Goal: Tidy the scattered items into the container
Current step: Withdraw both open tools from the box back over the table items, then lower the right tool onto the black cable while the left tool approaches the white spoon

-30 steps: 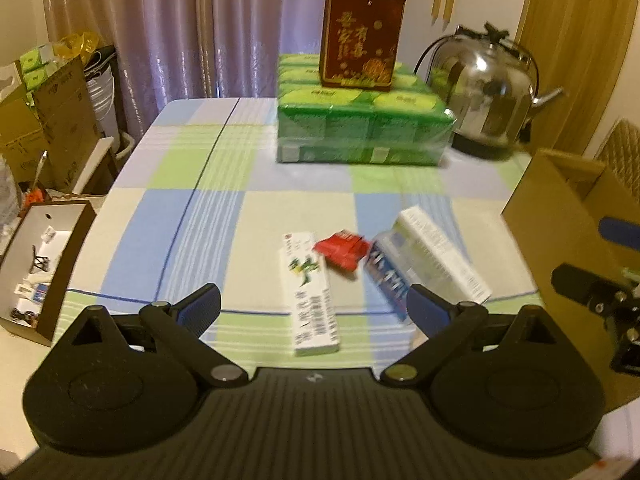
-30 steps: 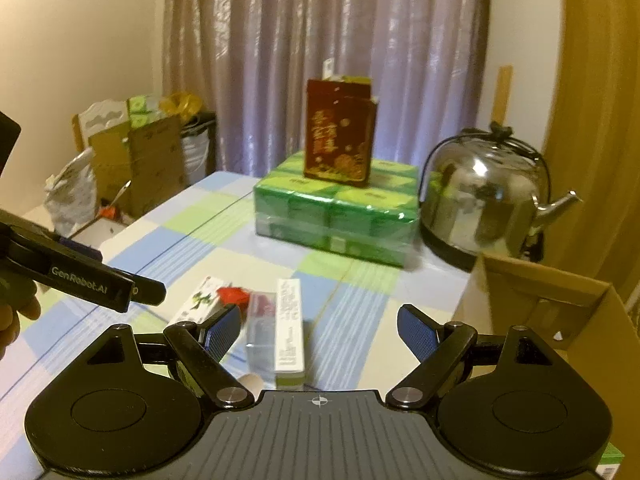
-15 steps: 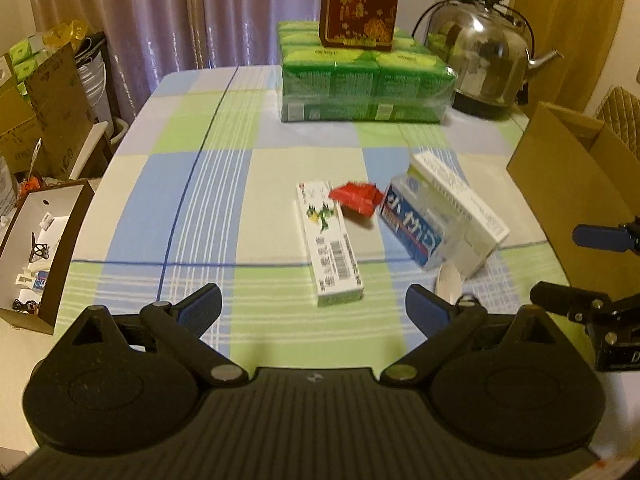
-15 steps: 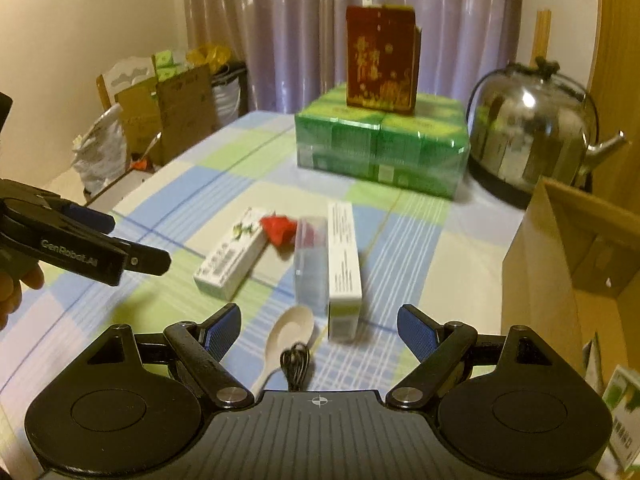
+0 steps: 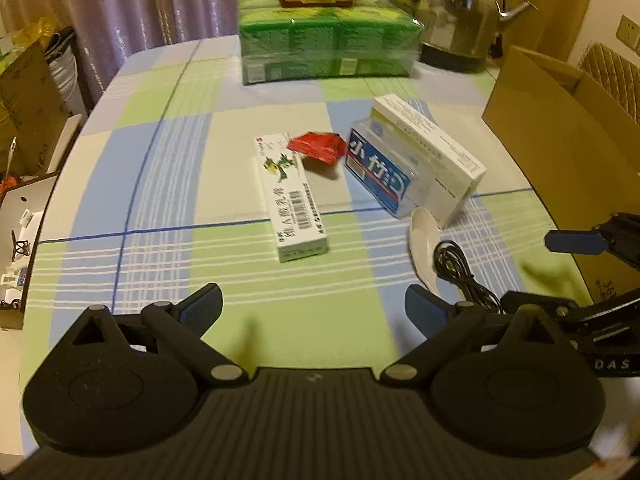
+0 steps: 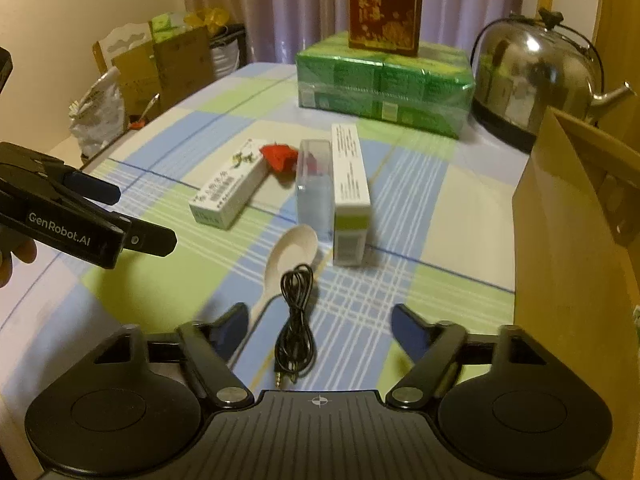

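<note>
Left gripper (image 5: 314,307) hangs over the checked bench (image 5: 160,168), jaws spread wide and holding nothing. Straight ahead of those jaws lies the long white box (image 5: 289,196) with the green leaf print, end-on toward them. Just past its far end, a red packet (image 5: 318,147) touches its right edge. To the right of that, the clear case (image 5: 380,170) with blue lettering leans against a second white carton (image 5: 430,148), the 2 side by side. Nearer the left gripper's right jaw sit the white spoon (image 5: 424,248) and the coiled black cable (image 5: 456,266), touching each other. Over to the right gripper (image 6: 318,326): jaws also released, empty, and the cable (image 6: 296,320) lies right between them, its plug end closest to the camera, with the spoon (image 6: 288,256) just left of centre, its handle running toward the left jaw. Ahead of the jaws, the carton (image 6: 350,184) stands on its long edge beside the clear case (image 6: 314,188). The cardboard container (image 6: 576,248) rises to the right of the right jaws, open at the top. The left gripper (image 6: 104,216) shows at the left edge of the right view, a hand (image 6: 16,258) behind it.
</note>
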The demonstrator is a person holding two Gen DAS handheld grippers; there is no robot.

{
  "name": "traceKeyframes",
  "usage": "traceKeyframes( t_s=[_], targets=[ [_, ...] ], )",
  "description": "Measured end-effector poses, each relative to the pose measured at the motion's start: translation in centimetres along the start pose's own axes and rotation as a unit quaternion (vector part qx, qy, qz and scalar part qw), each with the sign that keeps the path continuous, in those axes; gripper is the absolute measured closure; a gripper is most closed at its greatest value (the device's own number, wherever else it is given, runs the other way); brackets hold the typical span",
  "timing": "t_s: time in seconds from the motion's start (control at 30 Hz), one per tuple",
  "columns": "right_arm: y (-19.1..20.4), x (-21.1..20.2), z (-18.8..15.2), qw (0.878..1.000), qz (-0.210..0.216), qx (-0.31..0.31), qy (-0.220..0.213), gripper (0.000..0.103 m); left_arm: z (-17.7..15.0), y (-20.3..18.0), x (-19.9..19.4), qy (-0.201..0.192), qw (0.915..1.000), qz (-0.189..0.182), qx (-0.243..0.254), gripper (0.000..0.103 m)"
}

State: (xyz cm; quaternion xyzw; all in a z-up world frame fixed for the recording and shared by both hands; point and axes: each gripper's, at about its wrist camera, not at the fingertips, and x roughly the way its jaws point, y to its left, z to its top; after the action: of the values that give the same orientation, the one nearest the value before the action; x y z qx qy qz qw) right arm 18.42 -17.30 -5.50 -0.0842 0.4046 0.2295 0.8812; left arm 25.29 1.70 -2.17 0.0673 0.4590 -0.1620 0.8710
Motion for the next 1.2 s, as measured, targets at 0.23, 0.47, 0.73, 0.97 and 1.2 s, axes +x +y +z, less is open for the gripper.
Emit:
traceKeyframes(
  t_s=[0.23, 0.47, 0.73, 0.97, 1.2],
  targets=[
    [-0.4, 1.1, -0.2, 1.000, 0.006, 0.002, 0.013, 0.051, 0.1, -0.7, 1.2, 0.018, 0.9995, -0.010, 0.026, 0.009],
    [0.3, 2.7, -0.4, 0.999, 0.026, -0.010, 0.030, 0.067, -0.1, -1.4, 2.2, 0.032, 0.9980, -0.013, 0.053, 0.010],
    [0.7, 4.0, -0.9, 0.999, 0.029, -0.024, 0.032, 0.080, 0.1, -1.6, 2.4, 0.032, 0.9971, -0.025, 0.064, 0.011],
    [0.6, 4.3, -0.7, 0.999, 0.015, -0.014, 0.041, 0.081, 0.6, -2.4, 3.0, 0.034, 0.9967, -0.051, 0.053, 0.018],
    [-1.4, 3.1, -0.7, 0.999, -0.017, 0.022, 0.046, 0.082, 0.9, -3.8, 4.7, 0.035, 0.9952, -0.078, 0.048, 0.038]
  ],
)
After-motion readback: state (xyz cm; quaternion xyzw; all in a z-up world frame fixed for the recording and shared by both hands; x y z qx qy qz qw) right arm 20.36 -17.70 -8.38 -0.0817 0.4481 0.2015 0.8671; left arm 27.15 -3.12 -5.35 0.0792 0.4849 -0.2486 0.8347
